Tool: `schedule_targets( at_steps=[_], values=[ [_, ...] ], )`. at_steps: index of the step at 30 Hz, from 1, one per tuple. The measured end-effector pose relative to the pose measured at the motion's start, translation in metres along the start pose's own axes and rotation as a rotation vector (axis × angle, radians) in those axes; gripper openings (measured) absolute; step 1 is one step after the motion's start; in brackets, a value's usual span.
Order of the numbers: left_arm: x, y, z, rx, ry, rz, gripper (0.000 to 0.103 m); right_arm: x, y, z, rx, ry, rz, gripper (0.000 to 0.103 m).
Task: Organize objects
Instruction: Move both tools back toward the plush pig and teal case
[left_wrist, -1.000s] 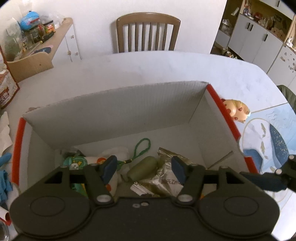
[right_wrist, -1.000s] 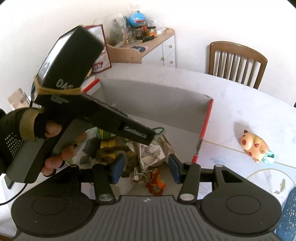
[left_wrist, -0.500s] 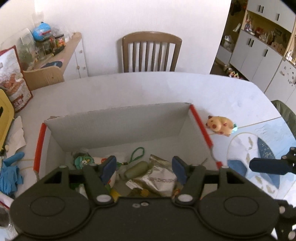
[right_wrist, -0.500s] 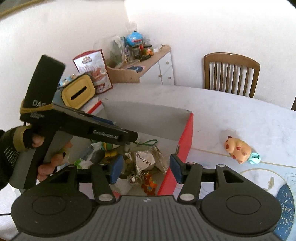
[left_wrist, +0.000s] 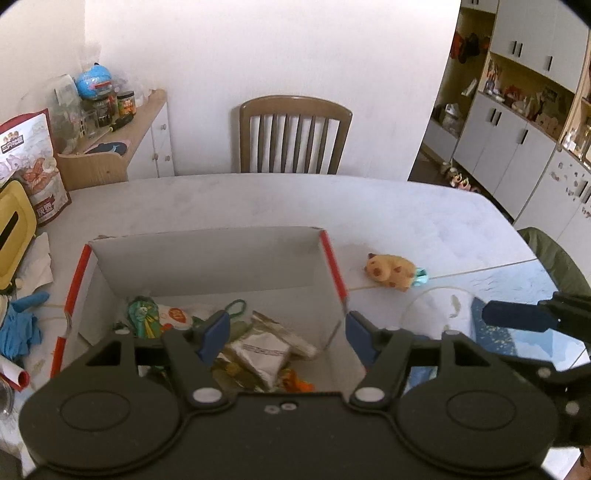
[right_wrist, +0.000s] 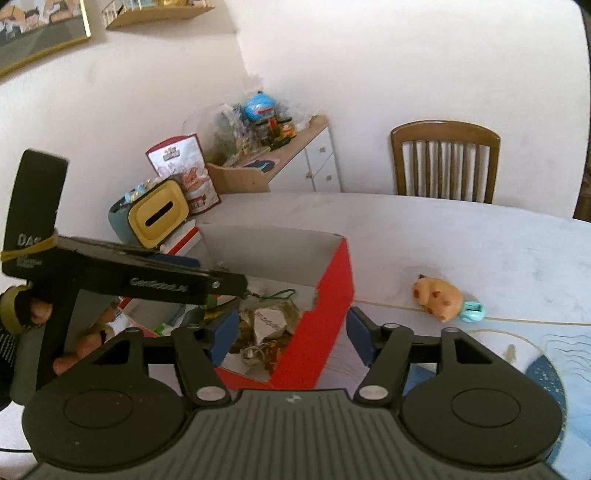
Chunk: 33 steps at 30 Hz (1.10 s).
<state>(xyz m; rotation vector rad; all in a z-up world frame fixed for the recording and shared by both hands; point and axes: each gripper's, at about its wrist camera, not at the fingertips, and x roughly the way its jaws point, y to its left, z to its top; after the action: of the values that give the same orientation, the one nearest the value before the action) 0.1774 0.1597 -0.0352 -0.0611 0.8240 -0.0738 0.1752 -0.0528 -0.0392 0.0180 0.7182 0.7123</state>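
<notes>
We are lifting both tools away from the red-edged cardboard box (left_wrist: 207, 258); both gaping, empty, the orange spotted plush toy (right_wrist: 439, 297) lying rightward, nearer our right tool (right_wrist: 290, 334)

Both grippers are black plastic. The left gripper (left_wrist: 284, 334) has blue fingertip pads (left_wrist: 215, 330), two round discs on its smooth body, silver pivot screws and two small screws at its centre. The right gripper (right_wrist: 290, 334) has the same blue pads, discs and screws, but a ribbed body. Seen from the right wrist, the left gripper's handle carries white lettering and a yellow rubber band (right_wrist: 27, 248); the hand (right_wrist: 29, 314) on it wears a dark fingerless glove with an olive strap.
</notes>
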Motion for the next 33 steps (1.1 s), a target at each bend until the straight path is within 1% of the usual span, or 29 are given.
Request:
schedule_targets(
  at_steps=[4,6,12,23,26,27,28,33],
  values=[
    [-0.007,-0.017,-0.007,0.0,-0.013,-0.005,0.074,-0.017,-0.016,-0.007,0.002,-0.012,-0.014,0.066],
    [-0.009,-0.027,-0.009,0.006,-0.019,-0.009,0.075,-0.025,-0.024,-0.011,0.003,-0.02,-0.022,0.071],
    [-0.012,-0.06,-0.012,0.039,-0.049,-0.003,0.084,-0.045,-0.043,-0.02,-0.033,-0.026,-0.027,0.078],
    [0.005,-0.111,-0.008,0.07,-0.051,-0.002,0.092,-0.054,-0.096,-0.031,-0.018,-0.03,-0.06,0.078],
    [0.014,-0.123,-0.004,0.073,-0.052,0.003,0.097,-0.051,-0.113,-0.031,-0.013,-0.029,-0.069,0.078],
    [0.017,-0.127,-0.004,0.073,-0.053,0.008,0.101,-0.05,-0.119,-0.031,-0.012,-0.03,-0.074,0.078],
    [0.02,-0.13,-0.003,0.073,-0.054,0.011,0.102,-0.049,-0.125,-0.03,-0.009,-0.03,-0.078,0.078],
    [0.038,-0.145,0.005,0.067,-0.043,0.016,0.102,-0.038,-0.153,-0.032,-0.002,-0.015,-0.094,0.078]
  ],
)
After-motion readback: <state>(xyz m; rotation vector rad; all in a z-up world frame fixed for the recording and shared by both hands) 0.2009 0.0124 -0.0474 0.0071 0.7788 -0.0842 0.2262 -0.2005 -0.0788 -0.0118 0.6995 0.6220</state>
